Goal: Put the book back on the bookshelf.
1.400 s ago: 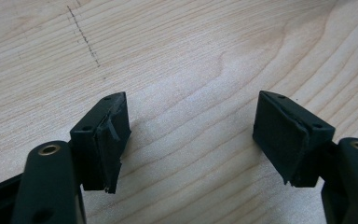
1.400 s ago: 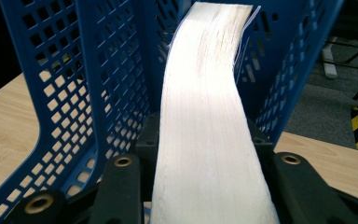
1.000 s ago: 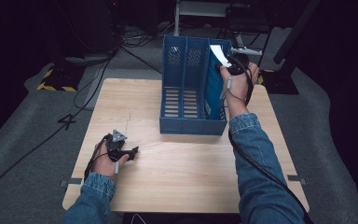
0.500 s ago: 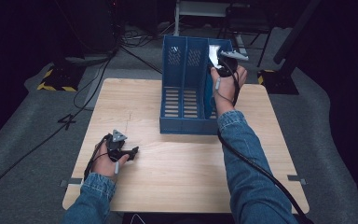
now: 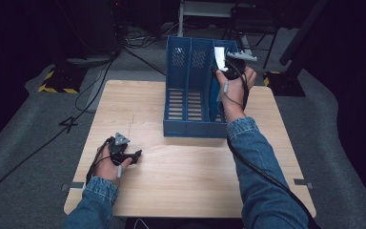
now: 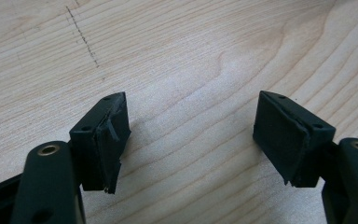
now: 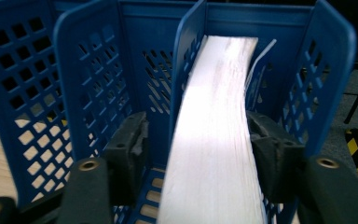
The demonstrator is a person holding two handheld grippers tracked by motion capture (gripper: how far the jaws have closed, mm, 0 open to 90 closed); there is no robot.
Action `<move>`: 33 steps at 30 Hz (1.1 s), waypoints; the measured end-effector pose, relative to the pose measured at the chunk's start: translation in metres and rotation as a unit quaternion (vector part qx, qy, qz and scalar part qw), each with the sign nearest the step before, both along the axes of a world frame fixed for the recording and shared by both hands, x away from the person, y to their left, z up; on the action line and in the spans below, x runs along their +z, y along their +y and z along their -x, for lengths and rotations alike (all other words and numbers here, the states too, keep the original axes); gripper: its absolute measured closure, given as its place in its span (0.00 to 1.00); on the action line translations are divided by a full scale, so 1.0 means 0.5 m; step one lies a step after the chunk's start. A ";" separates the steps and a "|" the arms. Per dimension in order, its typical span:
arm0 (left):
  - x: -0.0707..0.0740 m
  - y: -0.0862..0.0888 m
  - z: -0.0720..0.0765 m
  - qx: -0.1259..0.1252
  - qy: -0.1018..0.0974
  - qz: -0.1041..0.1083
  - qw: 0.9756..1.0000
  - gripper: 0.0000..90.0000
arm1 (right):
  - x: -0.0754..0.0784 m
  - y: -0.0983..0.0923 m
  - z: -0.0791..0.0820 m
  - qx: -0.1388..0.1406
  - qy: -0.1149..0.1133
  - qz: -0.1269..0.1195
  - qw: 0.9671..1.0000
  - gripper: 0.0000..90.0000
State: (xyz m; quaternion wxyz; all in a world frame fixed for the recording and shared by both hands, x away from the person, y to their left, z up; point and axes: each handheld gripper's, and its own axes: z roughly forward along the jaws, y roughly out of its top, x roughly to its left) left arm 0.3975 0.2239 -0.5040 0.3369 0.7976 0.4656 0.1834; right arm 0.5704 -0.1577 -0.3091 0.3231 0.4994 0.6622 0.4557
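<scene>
You are at the release step: your right hand-held gripper (image 7: pixel 200 154) has just been opening, its jaws now loose around the white-edged book (image 7: pixel 214 135) standing on edge in the rightmost slot of the blue perforated plastic file rack (image 5: pixel 190 90). The book's long axis runs front to back along the slot. Next, draw back without snagging it. Your left hand-held gripper (image 6: pixel 191 140) rests released, empty, over the pale wooden surface (image 5: pixel 171 181).

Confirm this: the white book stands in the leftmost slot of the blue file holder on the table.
Not right. The white book stands in the rightmost slot of the blue file holder, as the high view shows. The holder does sit on the table.
</scene>
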 end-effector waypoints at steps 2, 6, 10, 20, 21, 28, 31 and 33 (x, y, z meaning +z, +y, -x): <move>0.000 0.000 0.000 0.000 0.000 0.000 1.000 0.30 | 0.006 -0.003 0.007 0.003 -0.003 -0.001 1.000 0.45; 0.000 0.000 0.000 -0.001 0.001 0.000 1.000 0.30 | 0.030 -0.027 0.044 0.028 -0.016 -0.019 0.999 0.43; 0.000 0.000 0.000 -0.001 0.001 0.000 1.000 0.30 | 0.051 -0.046 0.079 0.064 -0.013 -0.025 0.998 0.42; 0.000 0.000 0.000 -0.001 0.002 0.000 1.000 0.30 | 0.070 -0.127 0.160 0.137 0.005 -0.053 0.989 0.41; 0.000 0.000 0.000 0.000 0.000 0.000 1.000 0.30 | 0.071 -0.136 0.169 0.140 0.004 -0.048 0.989 0.40; 0.000 0.000 -0.001 -0.002 0.002 0.002 1.000 0.29 | 0.056 -0.202 0.222 0.151 0.015 -0.021 0.988 0.39; 0.000 -0.001 -0.005 -0.003 0.003 0.002 1.000 0.29 | 0.041 -0.232 0.239 0.149 0.022 -0.014 0.989 0.39; 0.000 0.000 -0.006 -0.005 0.002 0.001 1.000 0.27 | 0.035 -0.243 0.245 0.151 0.025 -0.012 0.988 0.39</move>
